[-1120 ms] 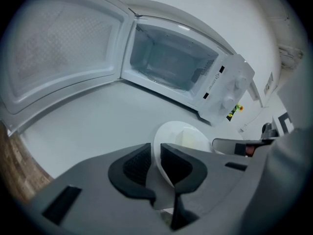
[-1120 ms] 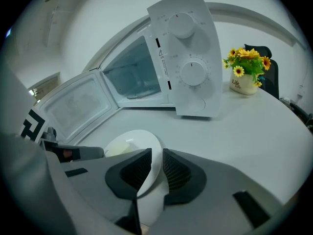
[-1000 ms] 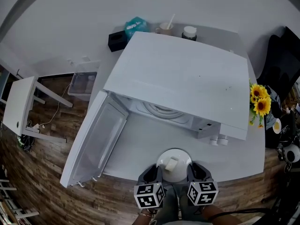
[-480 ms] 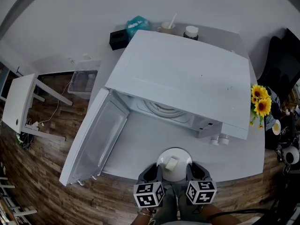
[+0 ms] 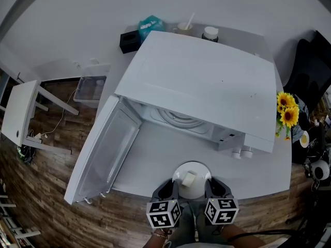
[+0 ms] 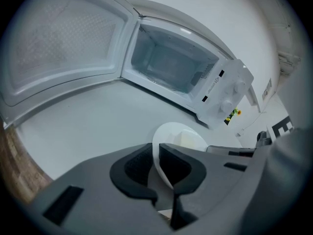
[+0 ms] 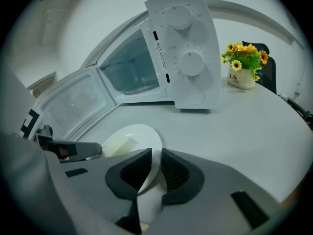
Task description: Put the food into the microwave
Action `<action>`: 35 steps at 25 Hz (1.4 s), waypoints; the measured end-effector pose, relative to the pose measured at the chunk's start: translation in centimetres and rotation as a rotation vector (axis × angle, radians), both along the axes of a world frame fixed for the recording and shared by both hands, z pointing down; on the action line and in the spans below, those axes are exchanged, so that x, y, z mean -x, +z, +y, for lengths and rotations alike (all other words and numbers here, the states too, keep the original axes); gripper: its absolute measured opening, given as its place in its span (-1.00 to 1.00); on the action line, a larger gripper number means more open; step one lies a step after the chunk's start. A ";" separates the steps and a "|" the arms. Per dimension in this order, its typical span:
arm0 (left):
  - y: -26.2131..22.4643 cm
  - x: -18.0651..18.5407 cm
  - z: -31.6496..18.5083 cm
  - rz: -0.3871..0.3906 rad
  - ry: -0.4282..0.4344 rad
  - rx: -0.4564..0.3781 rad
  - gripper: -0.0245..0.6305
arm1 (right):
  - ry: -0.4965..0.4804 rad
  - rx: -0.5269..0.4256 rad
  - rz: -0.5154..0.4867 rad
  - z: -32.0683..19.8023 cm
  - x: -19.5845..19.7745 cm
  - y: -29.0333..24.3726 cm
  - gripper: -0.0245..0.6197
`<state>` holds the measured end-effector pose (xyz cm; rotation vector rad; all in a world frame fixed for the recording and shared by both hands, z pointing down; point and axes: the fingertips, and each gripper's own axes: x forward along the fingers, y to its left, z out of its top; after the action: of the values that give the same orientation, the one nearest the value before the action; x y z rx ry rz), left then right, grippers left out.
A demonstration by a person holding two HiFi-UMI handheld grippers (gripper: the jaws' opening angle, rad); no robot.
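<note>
1. Up close, the matt grey moulded-plastic left gripper [image 6: 155, 153]: a broad smooth shell narrowing to two blunt jaws.
2. Its black ribbed rubber pads [image 6: 138, 166] have rounded edges.
3. A black rectangular slot [image 6: 62, 204] is sunk into that shell.
4. The matt grey plastic right gripper [image 7: 156, 168] matches, slot included.
5. In the head view, a white left cube with black square markers [image 5: 164, 214], and its twin right cube [image 5: 222, 211].

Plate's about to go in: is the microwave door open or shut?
Open. The door stands swung out left of the microwave; both gripper views look into the cavity.
</note>
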<state>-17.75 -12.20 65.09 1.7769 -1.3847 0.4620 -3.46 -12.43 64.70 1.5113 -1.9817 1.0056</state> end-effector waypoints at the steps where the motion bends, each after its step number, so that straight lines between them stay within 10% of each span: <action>1: 0.0 0.0 0.0 0.000 -0.002 0.001 -0.79 | 0.003 0.000 0.000 0.0 0.0 0.0 -0.74; 35: -8.7 5.0 -4.6 0.023 -0.128 -0.143 -0.80 | -0.015 -0.188 -0.060 -5.8 4.6 -9.4 -0.74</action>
<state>-22.74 -16.77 56.40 1.7871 -1.5368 0.2790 -8.09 -18.21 55.27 1.5766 -2.1788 0.8895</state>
